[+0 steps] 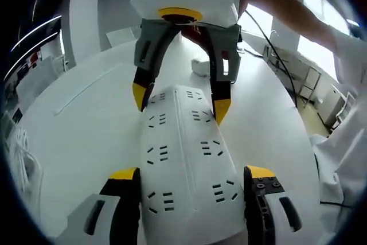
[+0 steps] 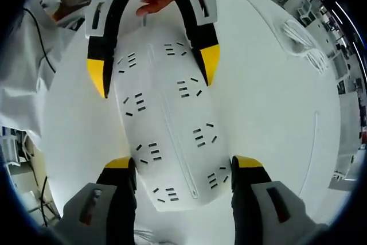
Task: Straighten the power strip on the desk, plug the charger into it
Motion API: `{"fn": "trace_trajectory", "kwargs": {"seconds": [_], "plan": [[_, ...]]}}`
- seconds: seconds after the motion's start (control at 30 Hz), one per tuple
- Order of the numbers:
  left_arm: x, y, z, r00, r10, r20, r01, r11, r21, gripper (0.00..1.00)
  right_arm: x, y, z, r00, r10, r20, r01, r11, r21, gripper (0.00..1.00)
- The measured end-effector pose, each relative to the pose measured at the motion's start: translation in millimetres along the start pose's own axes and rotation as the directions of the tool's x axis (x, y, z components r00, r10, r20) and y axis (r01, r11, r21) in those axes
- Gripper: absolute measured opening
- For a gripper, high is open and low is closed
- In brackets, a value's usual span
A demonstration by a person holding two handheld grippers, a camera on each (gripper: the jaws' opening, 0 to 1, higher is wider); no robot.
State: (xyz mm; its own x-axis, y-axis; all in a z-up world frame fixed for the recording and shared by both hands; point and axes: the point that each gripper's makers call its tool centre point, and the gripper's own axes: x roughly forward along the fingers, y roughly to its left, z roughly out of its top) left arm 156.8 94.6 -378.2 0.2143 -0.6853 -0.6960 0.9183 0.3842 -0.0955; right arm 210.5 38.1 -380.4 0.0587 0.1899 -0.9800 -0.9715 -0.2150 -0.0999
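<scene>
Power strip (image 1: 184,159), white with two rows of sockets, lies flat on the white surface (image 1: 86,124) with a hand-held gripper at each end. In the left gripper view the left hand-held gripper (image 1: 189,176) has its yellow-tipped jaws spread to either side of the near end of the strip, each jaw just beside a long edge; whether they press the casing I cannot tell. At the far end the right hand-held gripper (image 1: 180,102) straddles the strip the same way, jaws apart at its two sides. The right gripper view shows the mirror arrangement: the right hand-held gripper (image 2: 183,167) flanks the rounded near end of the strip (image 2: 166,136), and the left hand-held gripper (image 2: 155,73) brackets the far end, with a hand (image 2: 153,1) behind it.

Around the strip the surface (image 2: 269,113) is bare and wide on both long sides. A bundled white cable (image 2: 304,41) lies well apart toward one edge. A small white object (image 1: 200,66) sits beyond the strip's far end; too small to identify. The near end of the strip is cut off at the bottom of the left gripper view, and its cord is hidden.
</scene>
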Motion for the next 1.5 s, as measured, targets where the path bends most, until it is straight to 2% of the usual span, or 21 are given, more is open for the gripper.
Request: {"fn": "trace_trajectory", "kwargs": {"seconds": [0.17, 0.3, 0.6, 0.83, 1.03, 1.27, 1.5], "plan": [[1.0, 0.7, 0.1, 0.999, -0.004, -0.042, 0.005, 1.000, 0.023, 0.74, -0.6, 3.4, -1.2, 1.000, -0.004, -0.020, 0.005, 1.000, 0.020, 0.67], [2.0, 0.9, 0.1, 0.997, 0.000, -0.081, 0.004, 0.999, 0.038, 0.73, -1.0, 3.4, -2.6, 1.000, -0.007, -0.006, 0.008, 0.999, 0.036, 0.67], [1.7, 0.9, -1.2, 0.996, -0.004, -0.089, 0.009, 0.999, 0.048, 0.73, -0.5, 3.5, -3.3, 1.000, -0.012, -0.008, 0.012, 0.999, 0.052, 0.66], [1.5, 1.5, -2.7, 0.991, 0.000, -0.137, 0.009, 0.998, 0.069, 0.73, -0.4, 4.6, -3.1, 1.000, -0.014, -0.012, 0.015, 0.998, 0.068, 0.67], [0.9, 1.7, -3.3, 0.991, -0.007, -0.136, 0.017, 0.997, 0.076, 0.73, -0.6, 4.7, -2.3, 1.000, -0.021, 0.014, 0.020, 0.997, 0.081, 0.67], [0.6, 2.1, -3.8, 0.989, -0.003, -0.147, 0.015, 0.997, 0.081, 0.73, -0.5, 6.6, -1.8, 1.000, -0.024, 0.007, 0.023, 0.996, 0.091, 0.67], [0.3, 1.6, -3.9, 0.989, -0.009, -0.145, 0.022, 0.996, 0.087, 0.73, -1.3, 8.1, -1.3, 0.999, -0.034, 0.032, 0.030, 0.993, 0.114, 0.67]]}}
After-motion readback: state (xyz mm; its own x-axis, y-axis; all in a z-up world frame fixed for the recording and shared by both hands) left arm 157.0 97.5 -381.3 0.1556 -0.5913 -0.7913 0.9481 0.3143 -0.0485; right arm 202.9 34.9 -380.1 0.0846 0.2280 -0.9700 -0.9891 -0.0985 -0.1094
